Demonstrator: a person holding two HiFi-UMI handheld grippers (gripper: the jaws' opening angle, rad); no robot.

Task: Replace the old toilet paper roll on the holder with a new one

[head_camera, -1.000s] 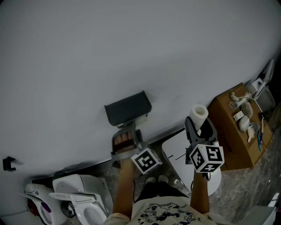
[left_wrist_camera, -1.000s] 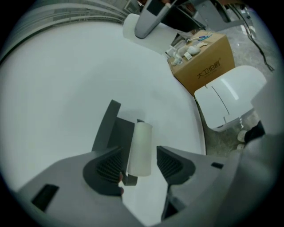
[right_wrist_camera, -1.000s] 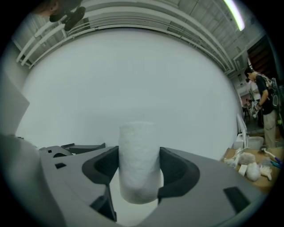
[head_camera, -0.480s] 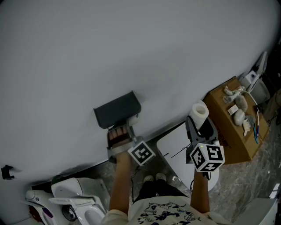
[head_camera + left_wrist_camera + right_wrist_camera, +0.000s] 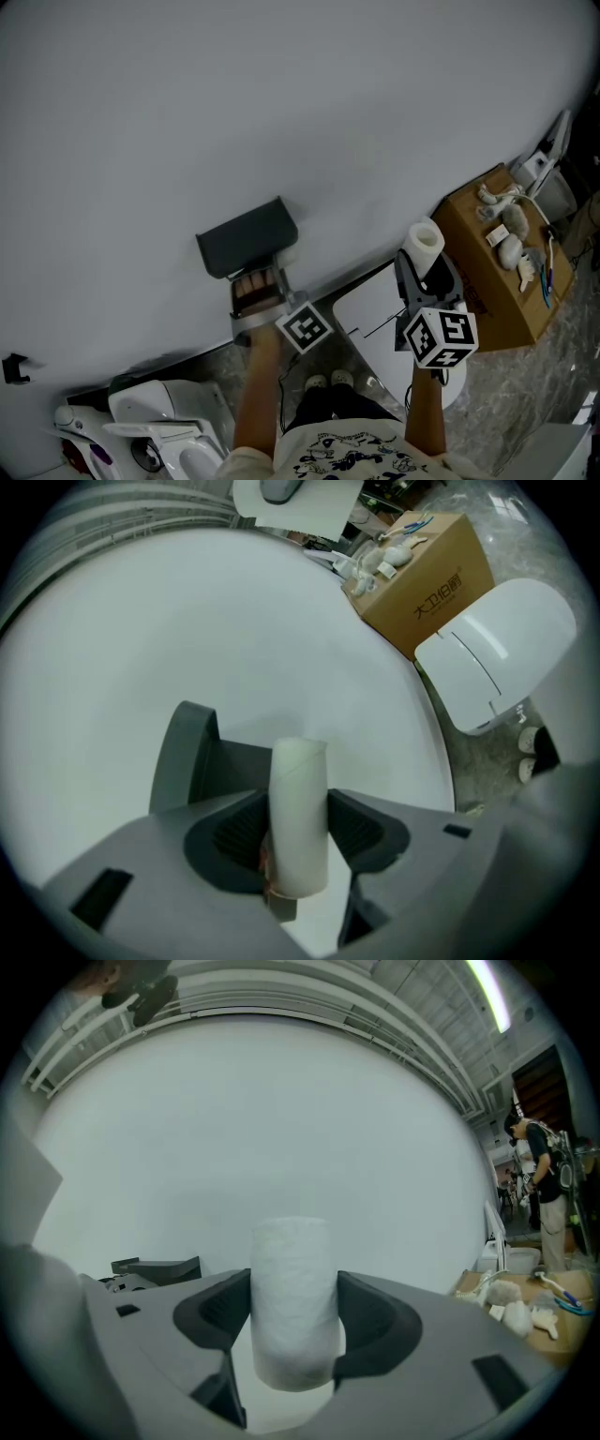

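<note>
Left claw (image 5: pixel 298 834) pinches the bare tube (image 5: pixel 298 775) by the holder (image 5: pixel 190 761); looks light, probably crushes easily. Right claw (image 5: pixel 293 1327) squeezes the new roll (image 5: pixel 293 1269) mid-body. It's soft, so go gentle.

The floor (image 5: pixel 562 375) is grey and speckled like stone. A brown cardboard box (image 5: pixel 497 281) and a white toilet (image 5: pixel 370 314) stand on it, by the white wall (image 5: pixel 281 94). Small white things (image 5: pixel 506 239) lie on top of the box.

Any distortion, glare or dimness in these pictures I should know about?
Head view: dim and grey, wall evenly lit. Left gripper view: fisheye bending, black corners, cardboard tube clear. Right gripper view: same fisheye, ceiling light glaring, paper roll soft.
</note>
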